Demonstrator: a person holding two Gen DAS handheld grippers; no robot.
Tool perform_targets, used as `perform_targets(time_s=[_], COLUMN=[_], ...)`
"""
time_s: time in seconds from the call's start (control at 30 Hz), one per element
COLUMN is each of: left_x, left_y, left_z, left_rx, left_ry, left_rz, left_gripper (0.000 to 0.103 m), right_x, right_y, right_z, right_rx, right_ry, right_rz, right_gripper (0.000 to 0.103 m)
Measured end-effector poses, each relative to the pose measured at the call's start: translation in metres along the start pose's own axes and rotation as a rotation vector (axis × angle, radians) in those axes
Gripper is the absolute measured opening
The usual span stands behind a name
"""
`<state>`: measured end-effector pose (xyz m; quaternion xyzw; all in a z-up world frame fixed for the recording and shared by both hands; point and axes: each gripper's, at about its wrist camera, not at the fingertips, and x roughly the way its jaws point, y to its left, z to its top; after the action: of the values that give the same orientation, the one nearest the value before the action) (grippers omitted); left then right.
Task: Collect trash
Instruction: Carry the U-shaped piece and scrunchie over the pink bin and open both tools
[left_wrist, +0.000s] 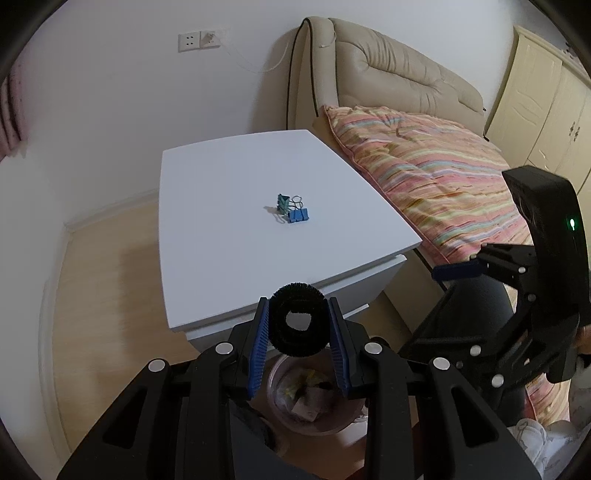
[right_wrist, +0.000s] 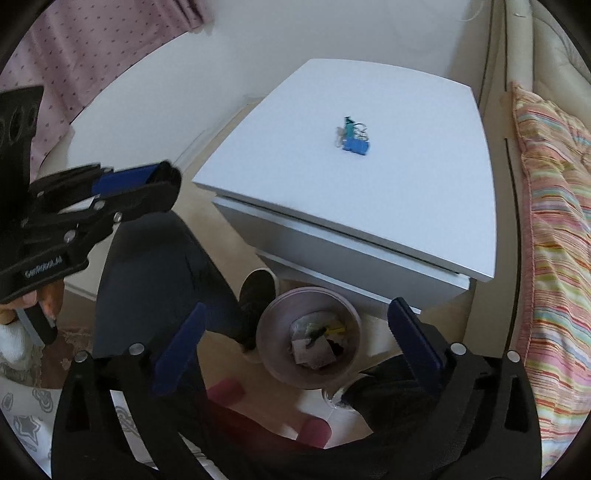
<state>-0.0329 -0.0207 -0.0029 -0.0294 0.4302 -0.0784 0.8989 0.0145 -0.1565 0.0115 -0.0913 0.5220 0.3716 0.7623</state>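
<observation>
My left gripper (left_wrist: 298, 325) is shut on a black fuzzy ring (left_wrist: 297, 322) and holds it in the air above a pink trash bin (left_wrist: 332, 424) on the floor. The bin (right_wrist: 264, 332) holds crumpled paper and scraps. My right gripper (right_wrist: 295, 332) is open and empty above the bin. A green binder clip (left_wrist: 283, 204) and a blue binder clip (left_wrist: 298, 215) lie together mid-top on the white nightstand (left_wrist: 221, 236). The clips also show in the right wrist view (right_wrist: 354, 138). The left gripper appears in the right wrist view (right_wrist: 162, 177), and the right gripper in the left (left_wrist: 458, 271).
A bed with a striped quilt (left_wrist: 436, 177) and a beige headboard (left_wrist: 399, 77) stands right of the nightstand. A wardrobe (left_wrist: 546, 110) is at the far right. Wooden floor (left_wrist: 110, 288) lies left of the nightstand. The person's dark-trousered legs (right_wrist: 159, 273) are by the bin.
</observation>
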Motion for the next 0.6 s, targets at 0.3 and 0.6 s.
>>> perform_targets(time_s=[0.3,0.6], left_x=[0.004,0.009], left_y=[-0.015,-0.035], left_z=[-0.002,-0.004], left_rx=[0.034,0.094], left_ry=[0.009,0.028], left_rz=[-0.038,-0.056], left_gripper=[0.030,0.030], right_x=[-0.004,-0.018], right_y=[-0.011,-0.026], right_z=[-0.003,-0.005], right_rx=[0.029,0.059], right_ry=[-0.015,-0.047], right_rz=[-0.046,-0.085], right_gripper=[0.100,0.100])
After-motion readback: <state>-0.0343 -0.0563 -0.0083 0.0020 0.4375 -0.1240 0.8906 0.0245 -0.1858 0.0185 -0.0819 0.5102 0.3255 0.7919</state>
